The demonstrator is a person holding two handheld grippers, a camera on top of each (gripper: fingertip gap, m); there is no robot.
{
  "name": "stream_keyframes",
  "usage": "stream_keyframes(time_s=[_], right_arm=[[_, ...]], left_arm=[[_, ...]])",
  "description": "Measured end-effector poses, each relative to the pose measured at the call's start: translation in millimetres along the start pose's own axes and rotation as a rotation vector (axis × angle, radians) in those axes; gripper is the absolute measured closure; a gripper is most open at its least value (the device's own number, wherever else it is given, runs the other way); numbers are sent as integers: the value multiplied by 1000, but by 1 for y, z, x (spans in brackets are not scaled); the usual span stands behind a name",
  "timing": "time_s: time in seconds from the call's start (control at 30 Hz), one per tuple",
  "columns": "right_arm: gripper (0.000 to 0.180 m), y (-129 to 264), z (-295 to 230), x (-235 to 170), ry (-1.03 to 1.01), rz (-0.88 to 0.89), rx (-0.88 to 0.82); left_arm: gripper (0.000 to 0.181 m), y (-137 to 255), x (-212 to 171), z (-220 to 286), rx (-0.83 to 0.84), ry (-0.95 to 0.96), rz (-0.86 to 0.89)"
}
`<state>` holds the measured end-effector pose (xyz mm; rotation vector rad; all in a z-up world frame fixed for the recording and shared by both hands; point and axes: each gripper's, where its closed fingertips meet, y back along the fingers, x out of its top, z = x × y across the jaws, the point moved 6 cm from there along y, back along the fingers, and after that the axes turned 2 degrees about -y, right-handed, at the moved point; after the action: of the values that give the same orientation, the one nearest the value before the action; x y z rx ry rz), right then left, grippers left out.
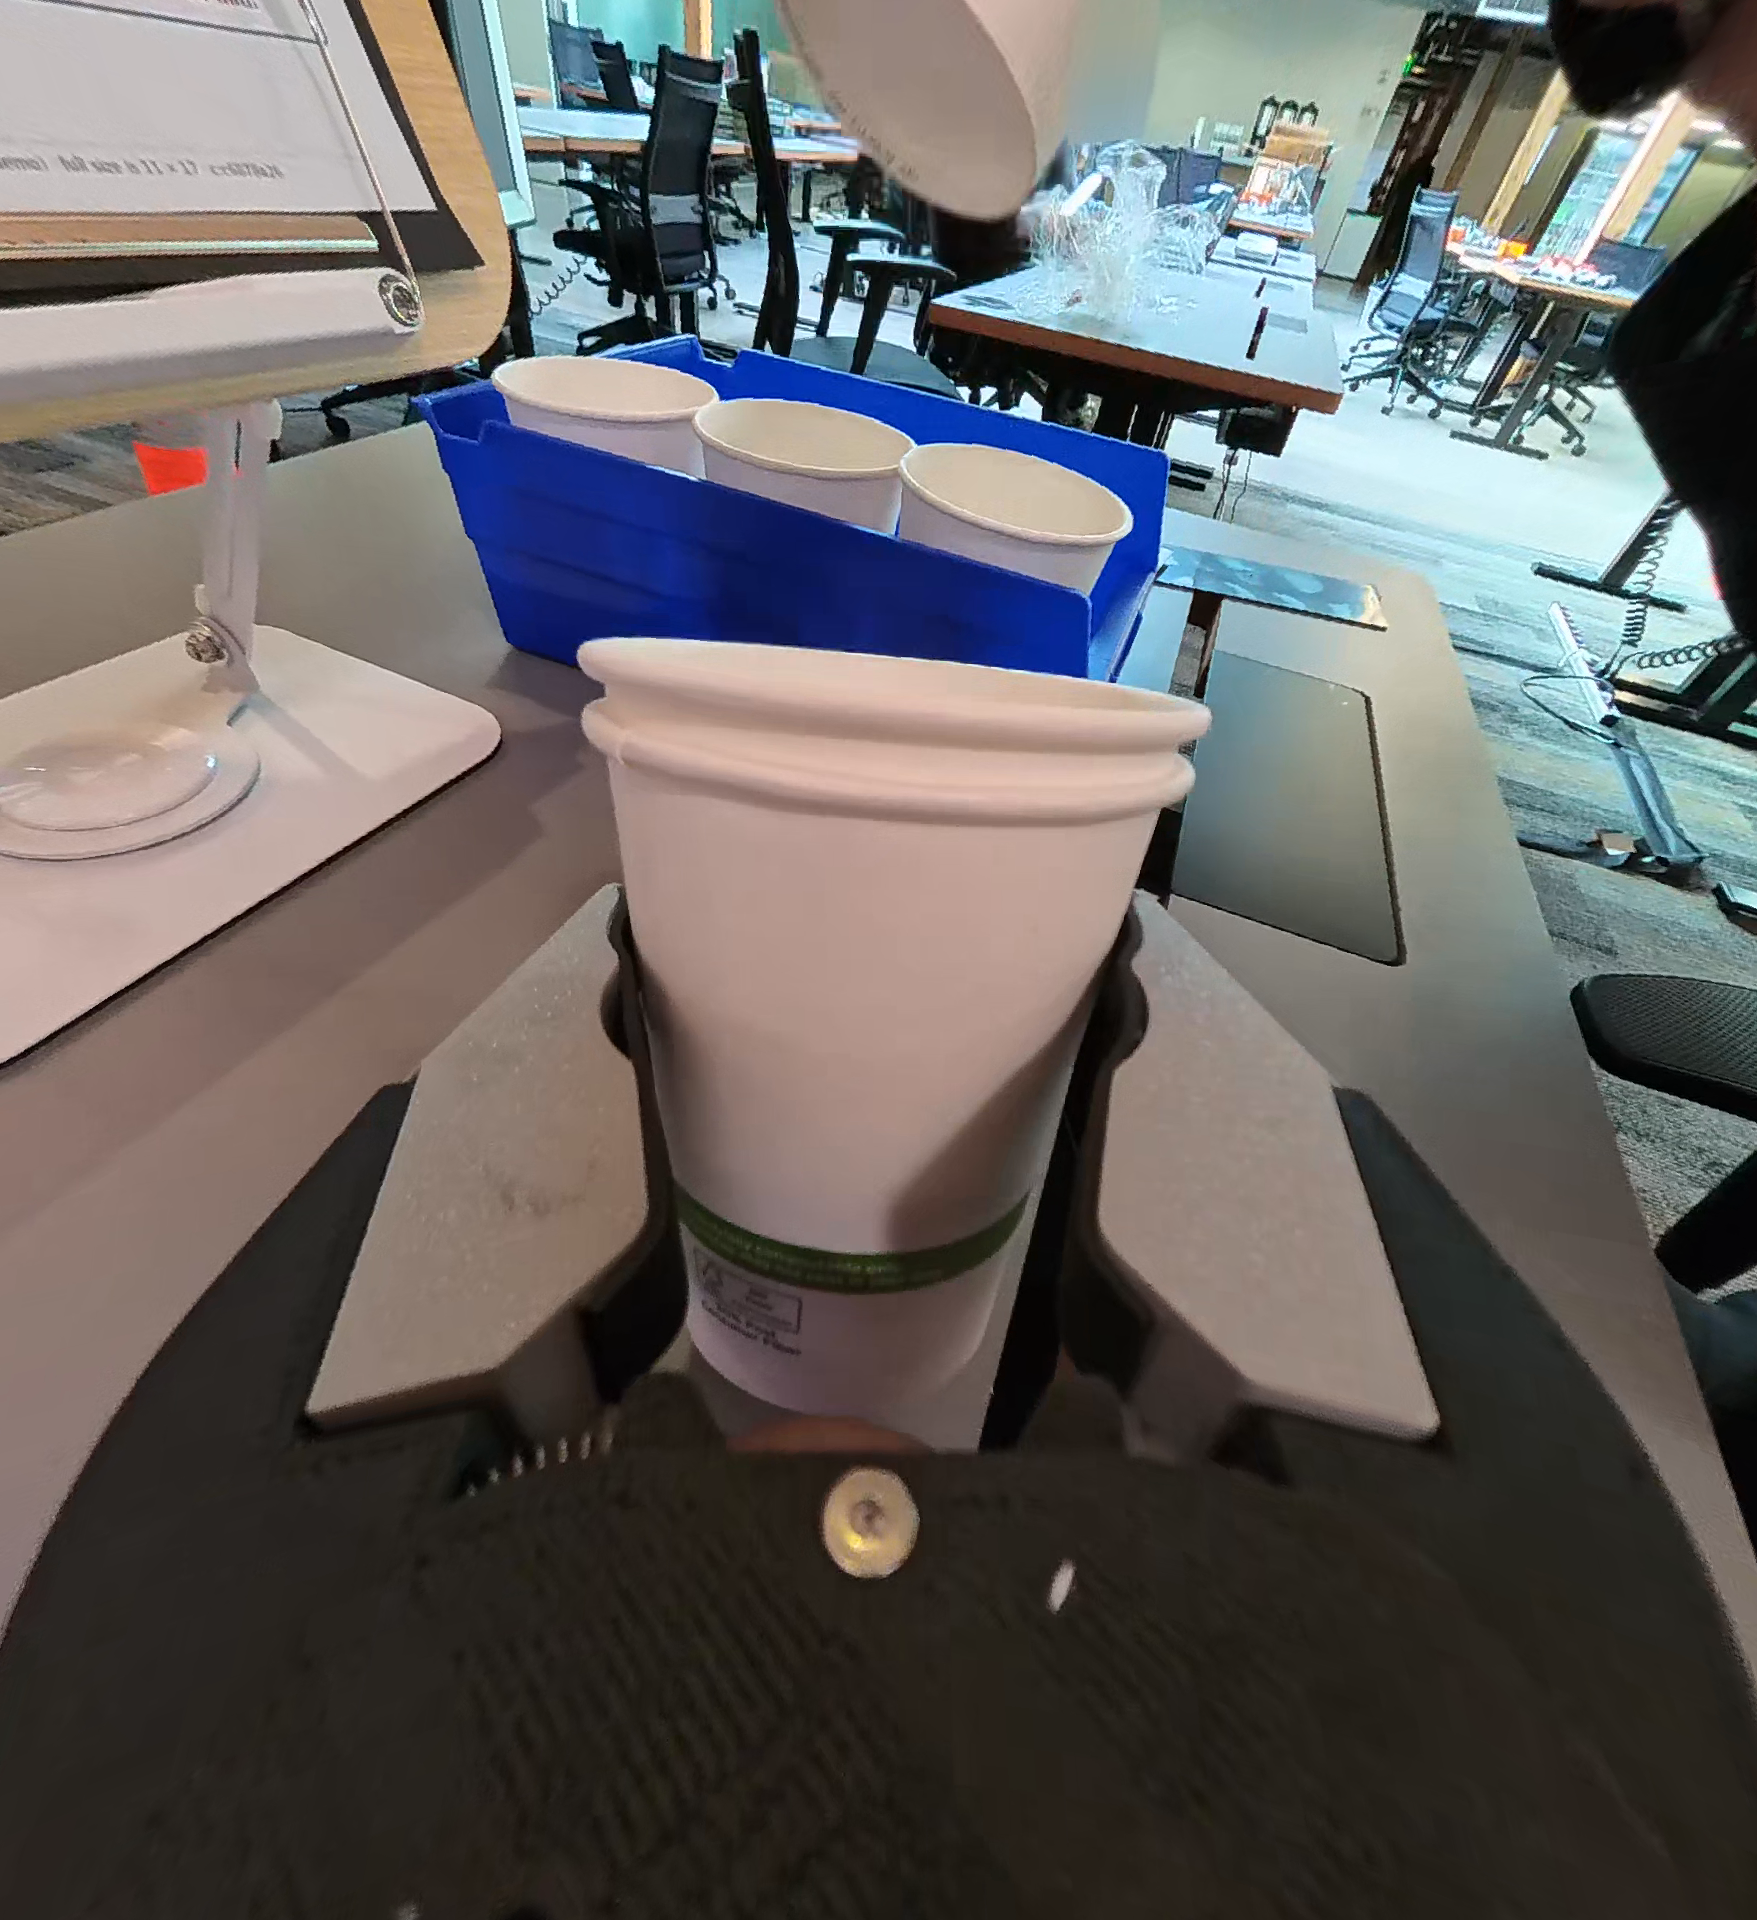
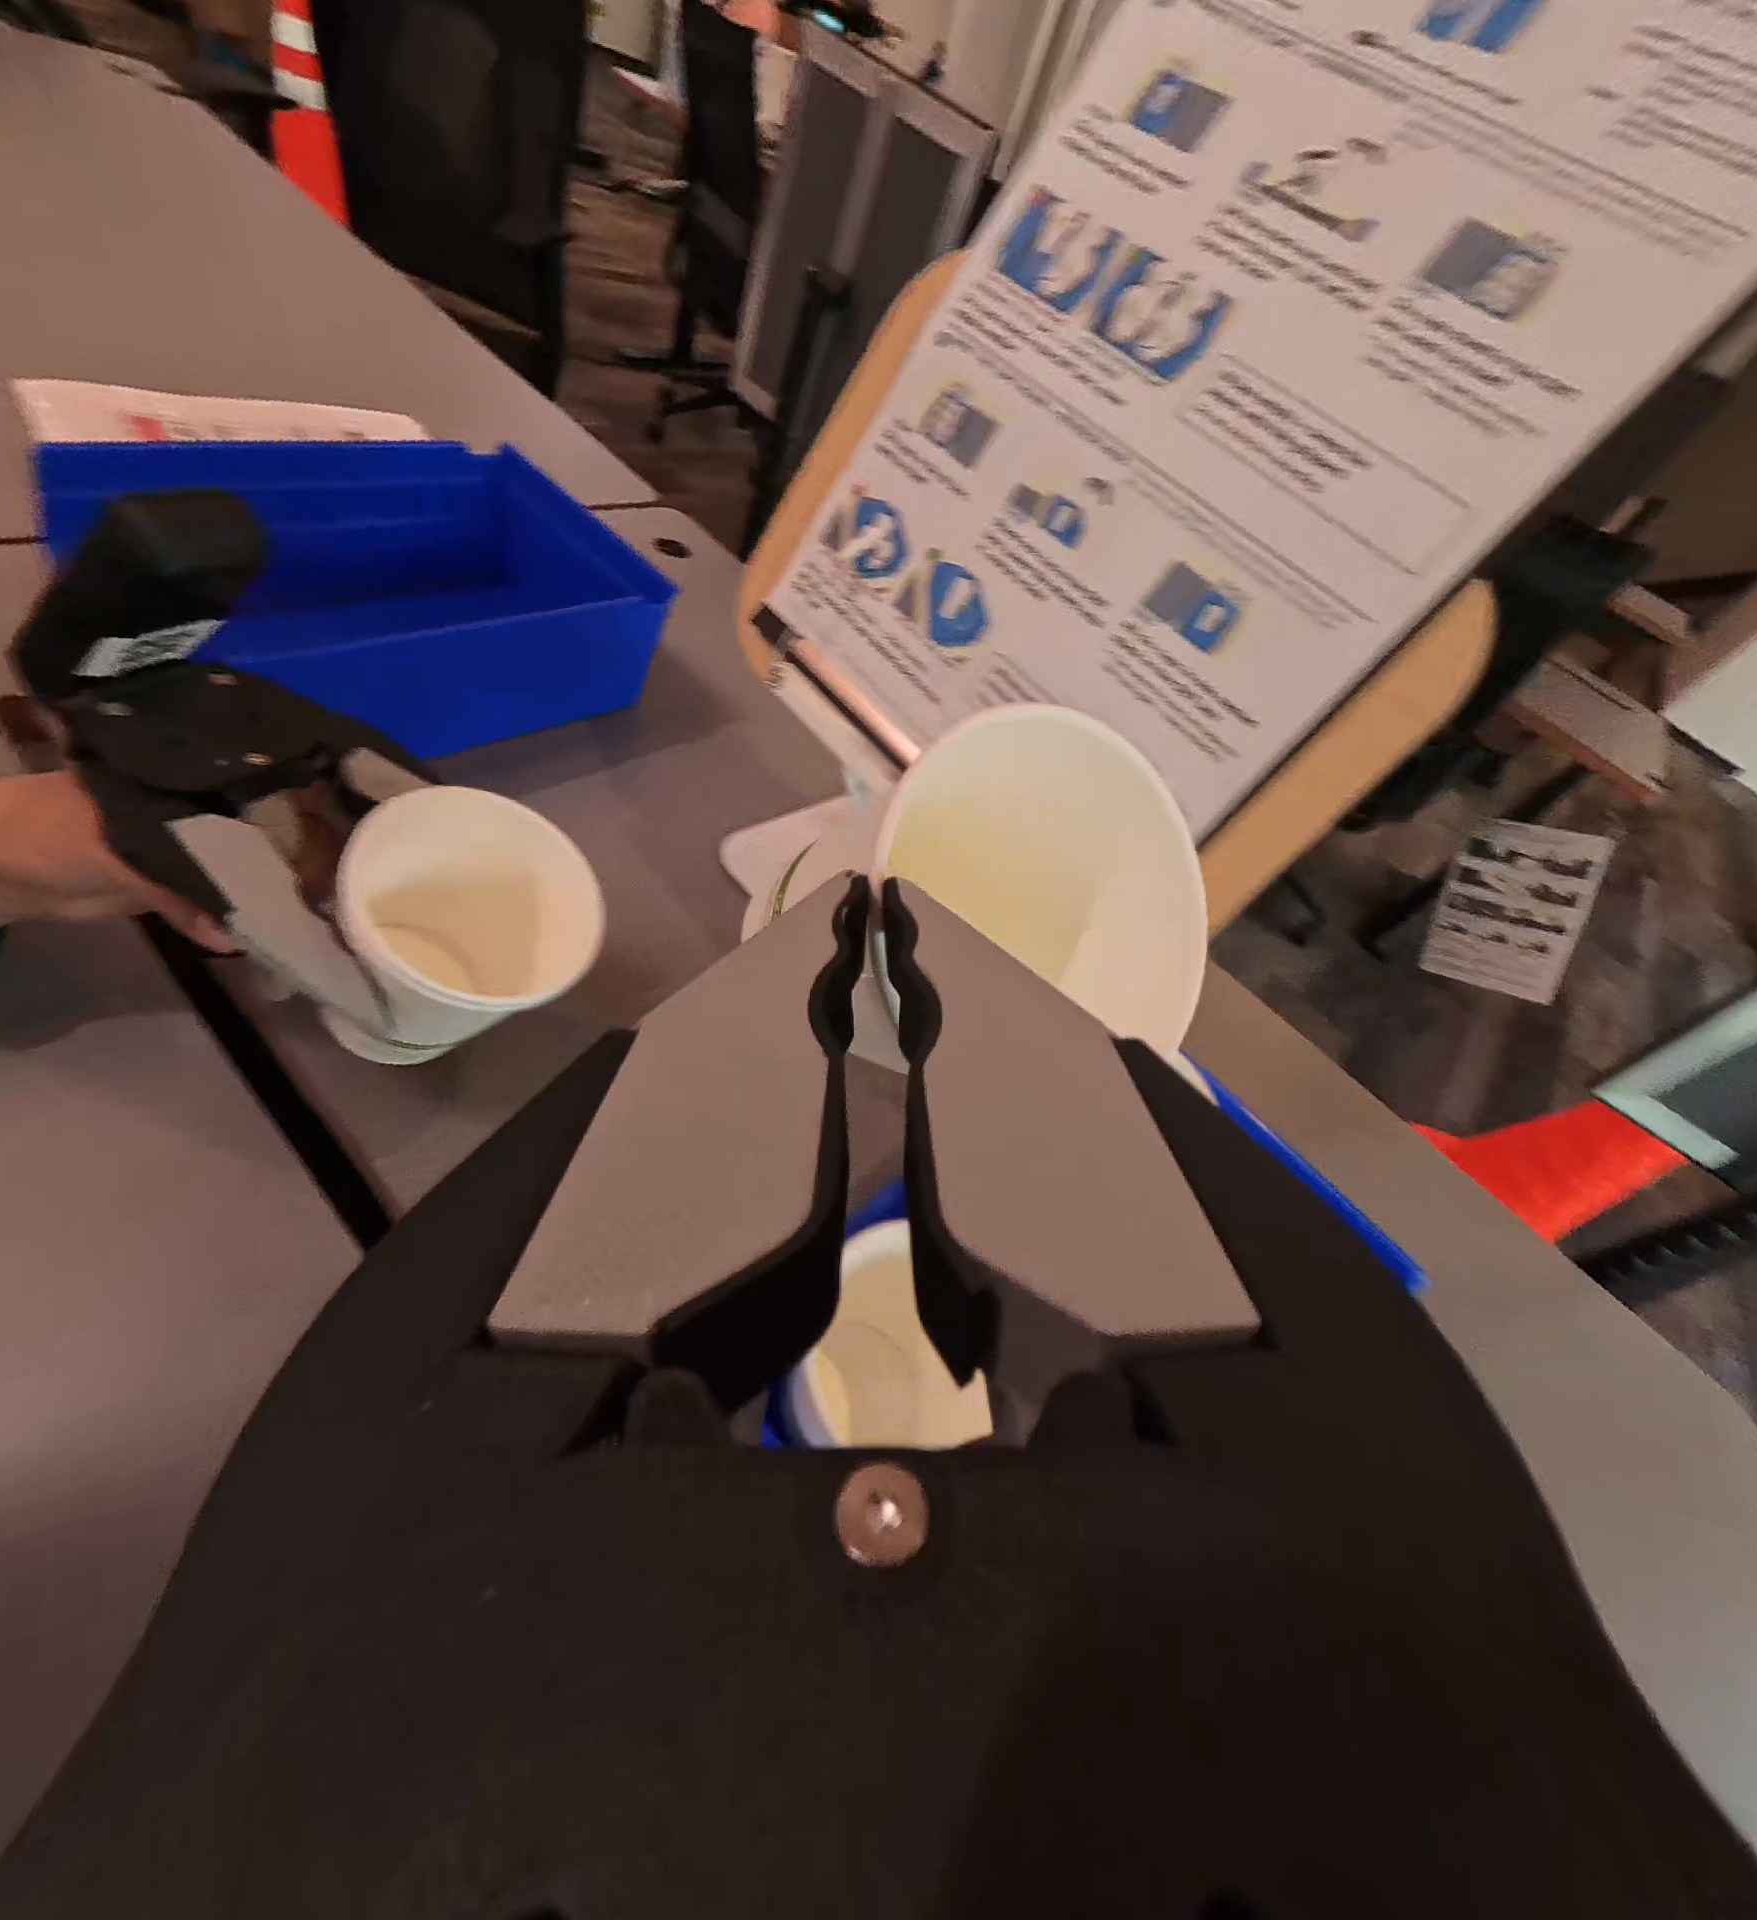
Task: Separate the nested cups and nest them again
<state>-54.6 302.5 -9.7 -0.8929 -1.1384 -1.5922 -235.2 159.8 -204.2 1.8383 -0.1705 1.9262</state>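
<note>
My left gripper (image 1: 879, 935) is shut on a stack of nested white paper cups (image 1: 884, 914) with a green band; two rims show at the top. It holds the stack upright above the grey table (image 1: 230, 1091). In the right wrist view this stack (image 2: 469, 914) sits at the left in the left gripper (image 2: 334, 904). My right gripper (image 2: 874, 904) is shut on the wall of a single white cup (image 2: 1040, 883), tilted with its mouth toward the camera. That cup also shows at the top of the left wrist view (image 1: 915, 94), above the stack and apart from it.
A blue bin (image 1: 749, 592) with three white cups (image 1: 801, 457) stands behind the stack; it also shows under my right gripper (image 2: 1373, 1236). An empty blue bin (image 2: 541, 634) is farther left. A poster stand (image 2: 1269, 364) with a white base (image 1: 126, 831) stands beside them. A person in black (image 1: 1747, 416) is at the right. One gripper's finger ends stand about 25 centimetres off the other's. The white base (image 1: 126, 831) is about 25 centimetres from my left fingertips.
</note>
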Motion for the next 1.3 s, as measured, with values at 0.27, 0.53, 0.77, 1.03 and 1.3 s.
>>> stream_keyframes(time_s=[0.27,0.53,0.77,1.03,1.3], right_arm=[[180,9,97,-54,64,-237,-329],[180,-56,140,-130,142,-516,-351],[179,-100,155,-171,95,-613,-305],[169,-106,149,-180,-41,-574,-274],[171,-77,112,-113,-58,-374,-186]], left_arm=[[92,-3,-3,0,2,-1,-14],[92,-4,-7,-3,9,5,-29],[92,-7,-9,-3,2,6,-40],[92,-5,-8,-5,7,17,-31],[92,-5,-6,-2,3,8,-27]])
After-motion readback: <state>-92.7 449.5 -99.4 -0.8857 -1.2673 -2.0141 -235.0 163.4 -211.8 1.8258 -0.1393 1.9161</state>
